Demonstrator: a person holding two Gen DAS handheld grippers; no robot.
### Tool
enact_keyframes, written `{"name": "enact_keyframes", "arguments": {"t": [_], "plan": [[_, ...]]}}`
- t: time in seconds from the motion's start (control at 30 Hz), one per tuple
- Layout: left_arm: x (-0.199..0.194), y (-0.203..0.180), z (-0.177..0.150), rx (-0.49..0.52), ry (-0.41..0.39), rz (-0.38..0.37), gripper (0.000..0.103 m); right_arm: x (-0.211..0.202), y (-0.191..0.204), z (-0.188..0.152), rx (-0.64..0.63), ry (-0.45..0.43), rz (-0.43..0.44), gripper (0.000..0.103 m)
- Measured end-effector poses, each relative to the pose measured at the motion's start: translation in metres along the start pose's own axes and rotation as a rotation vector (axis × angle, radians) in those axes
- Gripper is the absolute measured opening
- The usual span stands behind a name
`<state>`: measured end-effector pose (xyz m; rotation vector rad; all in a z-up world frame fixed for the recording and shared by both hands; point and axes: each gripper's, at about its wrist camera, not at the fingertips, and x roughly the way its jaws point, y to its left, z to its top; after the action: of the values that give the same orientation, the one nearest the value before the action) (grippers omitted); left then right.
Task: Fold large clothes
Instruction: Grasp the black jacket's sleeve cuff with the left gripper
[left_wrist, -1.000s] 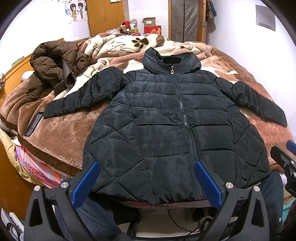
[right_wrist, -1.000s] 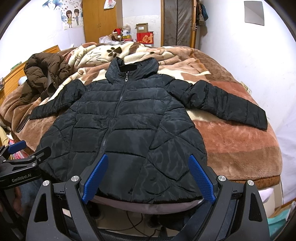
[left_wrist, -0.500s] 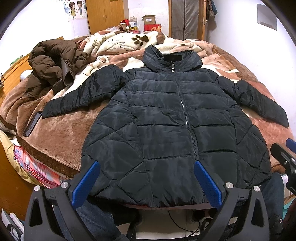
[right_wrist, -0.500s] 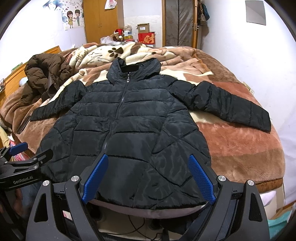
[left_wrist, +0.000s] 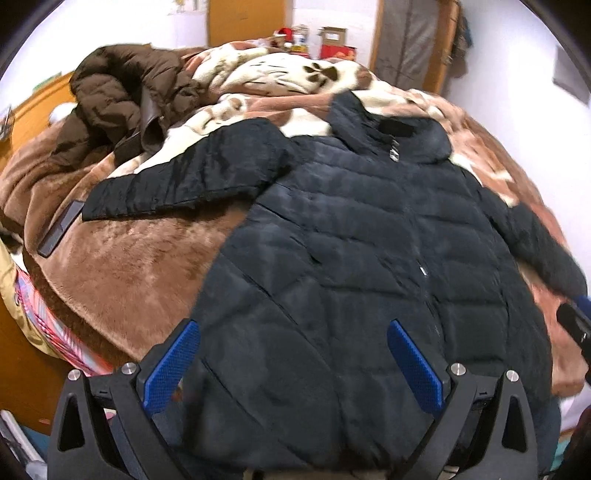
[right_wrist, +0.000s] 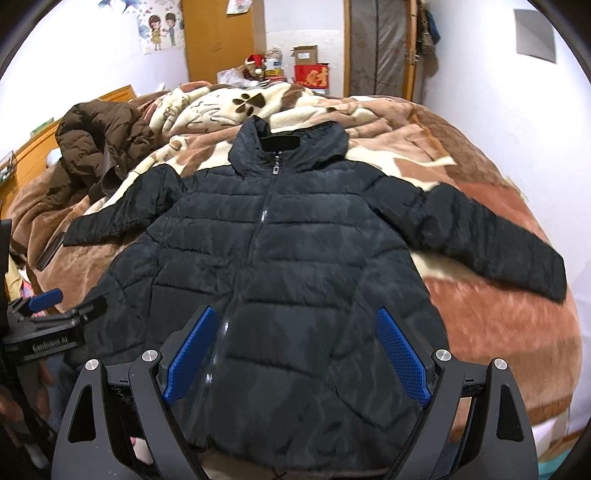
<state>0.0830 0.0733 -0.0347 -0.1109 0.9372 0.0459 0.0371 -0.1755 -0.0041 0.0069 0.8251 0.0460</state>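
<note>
A black quilted puffer jacket (left_wrist: 354, 251) (right_wrist: 295, 243) lies face up and zipped on the bed, sleeves spread to both sides, collar at the far end. My left gripper (left_wrist: 293, 332) hovers open above the jacket's lower left panel, nothing between its blue pads. Over the lower middle of the jacket my right gripper (right_wrist: 295, 321) is open too. In the right wrist view the left gripper (right_wrist: 55, 314) shows at the left edge, beside the hem. The left sleeve (left_wrist: 184, 181) ends near the bed's left side; the right sleeve (right_wrist: 495, 236) reaches toward the wall.
A brown fleece blanket (left_wrist: 140, 258) (right_wrist: 498, 325) covers the bed. A crumpled brown puffer coat (left_wrist: 122, 92) (right_wrist: 99, 144) sits at the far left. A dark flat phone-like object (left_wrist: 59, 229) lies by the left sleeve cuff. Wardrobe and boxes (right_wrist: 310, 70) stand behind the bed.
Both grippers have moved forward and lower over the jacket. The left view has swung toward the left sleeve and is motion-blurred. Both stay open.
</note>
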Motion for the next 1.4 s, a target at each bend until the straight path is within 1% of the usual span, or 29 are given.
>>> {"name": "enact_keyframes", "arguments": {"t": [0.07,0.17,0.27,0.4,0.43,0.57,0.7,0.93,1.03,1.1,1.17,1.23,1.27,1.3,1.37,1.4], "plan": [[0.010,0.016,0.013,-0.032,-0.010,0.006,0.103,0.012,0.003,0.009,-0.011,0.004,0.006,0.089],[0.025,0.044,0.033,-0.079,-0.035,0.047,0.103,0.030,0.008,0.021,-0.025,0.015,0.014,0.089],[0.042,0.071,0.050,-0.114,-0.040,0.081,0.103,0.052,0.014,0.036,-0.036,0.033,0.017,0.089],[0.071,0.110,0.072,-0.173,-0.018,0.064,0.103,0.079,0.020,0.052,-0.046,0.056,0.022,0.089],[0.078,0.119,0.077,-0.185,-0.014,0.071,0.103,0.085,0.022,0.056,-0.052,0.059,0.022,0.089],[0.110,0.157,0.092,-0.253,0.017,0.095,0.095,0.109,0.029,0.069,-0.076,0.072,0.016,0.089],[0.142,0.192,0.100,-0.322,0.041,0.123,0.090,0.131,0.039,0.079,-0.104,0.089,0.008,0.089],[0.185,0.247,0.109,-0.422,0.049,0.189,0.089,0.161,0.049,0.079,-0.132,0.128,-0.025,0.089],[0.202,0.264,0.109,-0.472,0.060,0.178,0.088,0.172,0.051,0.076,-0.147,0.147,-0.034,0.089],[0.211,0.270,0.110,-0.482,0.052,0.174,0.088,0.179,0.051,0.072,-0.156,0.159,-0.041,0.089],[0.218,0.270,0.112,-0.460,0.039,0.184,0.087,0.184,0.050,0.070,-0.156,0.170,-0.045,0.089],[0.222,0.265,0.115,-0.425,0.025,0.188,0.075,0.188,0.050,0.069,-0.156,0.176,-0.050,0.089],[0.222,0.261,0.118,-0.405,0.019,0.186,0.063,0.189,0.050,0.068,-0.158,0.177,-0.054,0.089],[0.222,0.258,0.121,-0.388,0.011,0.176,0.044,0.189,0.049,0.067,-0.161,0.178,-0.057,0.089],[0.219,0.253,0.128,-0.357,0.005,0.149,0.025,0.189,0.048,0.066,-0.157,0.178,-0.056,0.089],[0.216,0.250,0.131,-0.337,0.001,0.165,0.019,0.187,0.047,0.065,-0.156,0.177,-0.058,0.089]]}}
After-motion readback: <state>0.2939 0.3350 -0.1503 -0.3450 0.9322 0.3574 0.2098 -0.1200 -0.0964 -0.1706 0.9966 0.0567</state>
